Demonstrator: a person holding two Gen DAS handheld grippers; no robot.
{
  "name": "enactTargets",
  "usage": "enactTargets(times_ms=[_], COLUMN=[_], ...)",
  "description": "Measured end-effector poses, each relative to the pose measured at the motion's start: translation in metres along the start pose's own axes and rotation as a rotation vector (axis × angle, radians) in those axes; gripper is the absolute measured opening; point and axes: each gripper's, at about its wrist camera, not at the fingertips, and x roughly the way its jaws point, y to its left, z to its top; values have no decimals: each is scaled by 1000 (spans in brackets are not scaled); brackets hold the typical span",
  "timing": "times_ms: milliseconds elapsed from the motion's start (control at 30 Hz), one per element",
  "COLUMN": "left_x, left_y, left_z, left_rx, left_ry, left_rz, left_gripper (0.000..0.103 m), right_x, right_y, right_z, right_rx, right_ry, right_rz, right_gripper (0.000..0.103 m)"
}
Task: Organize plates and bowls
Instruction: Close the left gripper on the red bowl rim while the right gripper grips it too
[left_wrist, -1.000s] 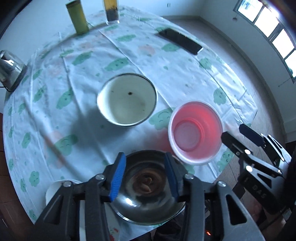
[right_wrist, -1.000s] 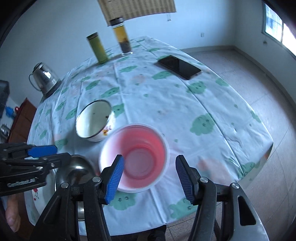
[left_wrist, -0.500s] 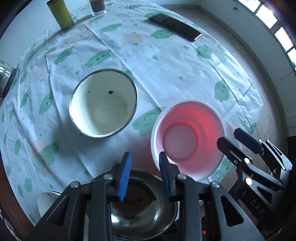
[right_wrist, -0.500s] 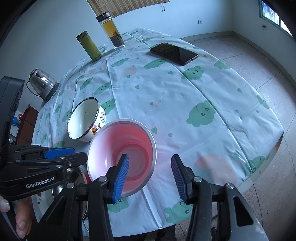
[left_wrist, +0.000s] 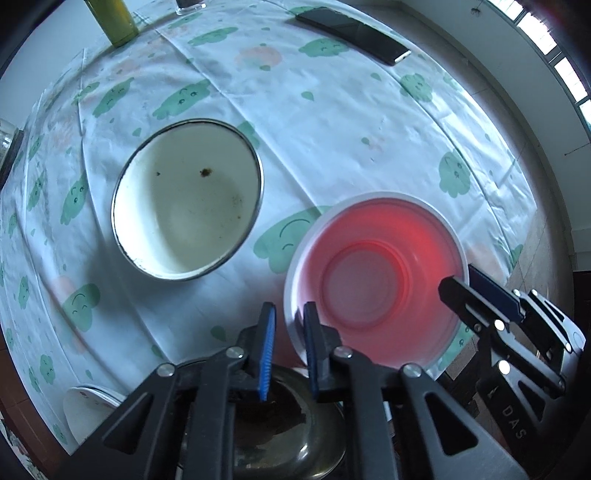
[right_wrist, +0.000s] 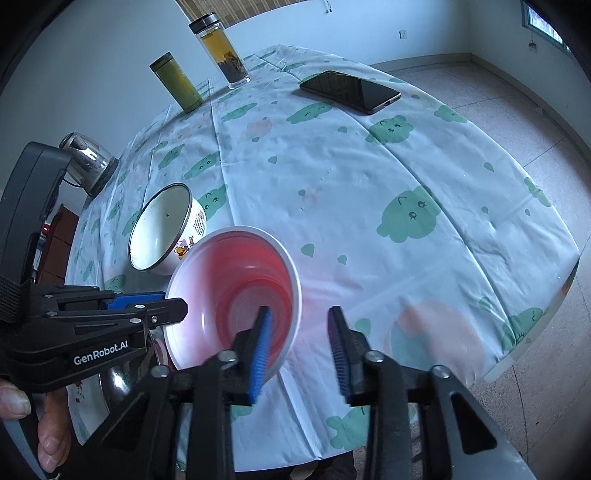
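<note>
A pink plastic bowl (left_wrist: 373, 269) stands on the clouded tablecloth near the table's front edge. My left gripper (left_wrist: 289, 317) points straight down and straddles the bowl's near-left rim, one pad outside and one inside. Its jaws are closing, with a thin gap still showing on the outer side. My right gripper (right_wrist: 300, 332) straddles the opposite rim of the pink bowl (right_wrist: 236, 288), its left pad inside and its right pad well clear outside; those jaws are closing too. A white enamel bowl (left_wrist: 184, 199) sits to the left. A steel bowl (left_wrist: 291, 439) lies under the left gripper.
A small white plate (left_wrist: 85, 406) sits at the front left edge. At the far side are a phone (right_wrist: 351, 90), a green flask (right_wrist: 177, 83), a tea bottle (right_wrist: 221, 51) and a kettle (right_wrist: 86, 162). A person's hand (right_wrist: 44, 435) holds the left gripper. The cloth drops off at right.
Both grippers have sunk onto the pink bowl and narrowed their jaws. The left one shifted from over the steel bowl to the pink bowl's rim.
</note>
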Motion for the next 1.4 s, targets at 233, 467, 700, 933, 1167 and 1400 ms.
enactTargets(times_ms=[233, 467, 700, 933, 1167, 1400], left_x=[-1, -3, -5, -20, -34, -55], left_y=[-8, -6, -3, 0, 4, 7], left_z=[1, -2, -4, -7, -12, -15], left_rx=[7, 3, -7, -19, -43, -54], left_ry=[-5, -5, -10, -30, -34, -52], left_rz=[-24, -23, -26, -43, -64, -81], left_gripper=[8, 8, 7, 7, 7, 7], right_x=[-1, -1, -2, -15, -26, -43], right_y=[3, 1, 0, 5, 10, 16], right_z=[0, 0, -1, 3, 7, 11], right_rx=[-7, 2, 8, -10, -25, -38], right_ry=[-2, -2, -7, -31, -45, -67], right_rz=[8, 16, 27, 23, 25, 34], right_gripper=[20, 13, 10, 10, 10, 10])
